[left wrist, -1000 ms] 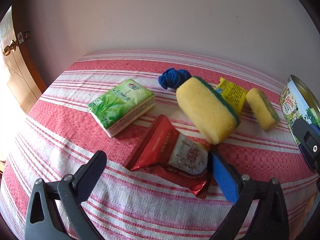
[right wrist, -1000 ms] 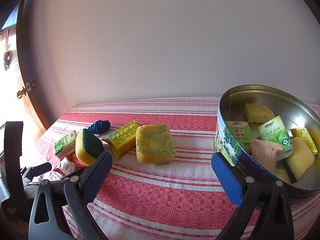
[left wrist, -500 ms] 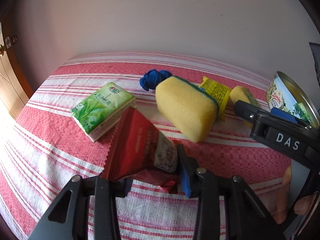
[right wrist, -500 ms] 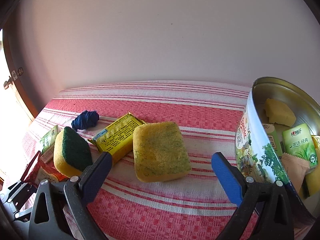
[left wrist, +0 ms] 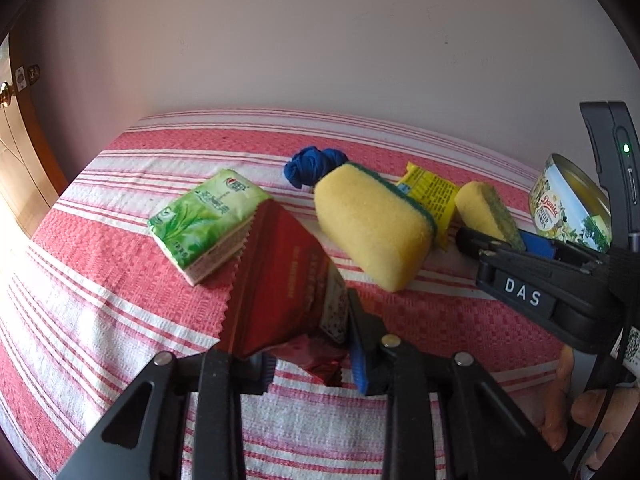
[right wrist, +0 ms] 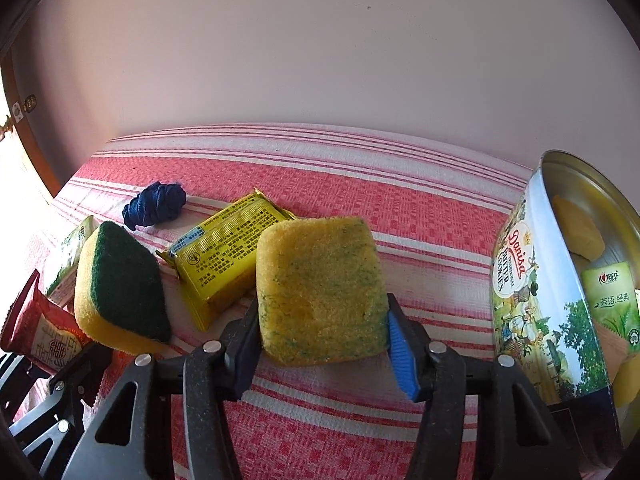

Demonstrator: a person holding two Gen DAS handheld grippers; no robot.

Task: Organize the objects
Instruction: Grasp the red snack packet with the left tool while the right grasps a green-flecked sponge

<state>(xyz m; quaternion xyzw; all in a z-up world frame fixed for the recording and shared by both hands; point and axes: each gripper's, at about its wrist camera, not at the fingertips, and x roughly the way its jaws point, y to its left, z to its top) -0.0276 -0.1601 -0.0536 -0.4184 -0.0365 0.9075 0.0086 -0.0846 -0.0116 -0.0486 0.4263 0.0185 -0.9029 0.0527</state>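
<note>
Red foil packet (left wrist: 288, 280), lying flat a second ago, now stands tipped up at lower centre of the left view, clenched in the left tool (left wrist: 308, 364). Lower centre in the right view, the right tool (right wrist: 320, 344), spread wide a second ago, is closing around the speckled yellow sponge (right wrist: 320, 288) on the striped worktop (right wrist: 360, 200), pads at its sides. At right stands the cookie tin (right wrist: 532, 292).

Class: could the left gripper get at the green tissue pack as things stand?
Probably not yet: the left gripper is shut on the red packet, which stands between it and the green pack.
</note>
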